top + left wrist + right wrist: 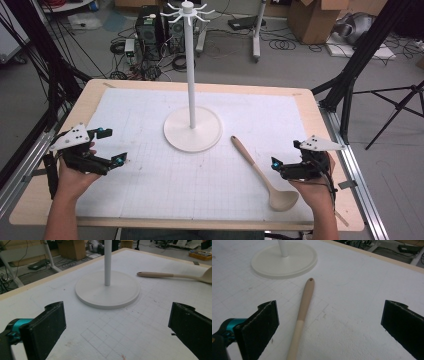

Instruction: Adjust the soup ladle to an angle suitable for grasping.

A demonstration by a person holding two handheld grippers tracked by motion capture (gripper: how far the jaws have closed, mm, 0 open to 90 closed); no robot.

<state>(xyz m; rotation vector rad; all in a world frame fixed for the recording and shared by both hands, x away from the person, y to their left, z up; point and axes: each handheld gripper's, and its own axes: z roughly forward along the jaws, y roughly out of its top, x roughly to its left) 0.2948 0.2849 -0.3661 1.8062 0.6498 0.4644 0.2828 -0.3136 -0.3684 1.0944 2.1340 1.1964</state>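
Observation:
A white hook stand (190,65) rises from a round base (193,131) at the middle of the white gridded mat (150,185). A pale wooden ladle (256,167) lies on the mat right of the base, bowl toward the front edge. My left gripper (112,146) hovers open at the left, with nothing between its jaws (117,325). My right gripper (286,154) is open just right of the ladle. In the right gripper view the ladle handle (303,312) lies on the mat ahead, between the wide-apart pads (265,320) and nearer the left one, untouched.
The mat covers a wooden tabletop (87,100) with metal rails (360,180) along both sides. Black frame posts (350,65) stand at the far corners. Computers (150,27), cables and cardboard boxes (315,17) sit on the floor beyond the table.

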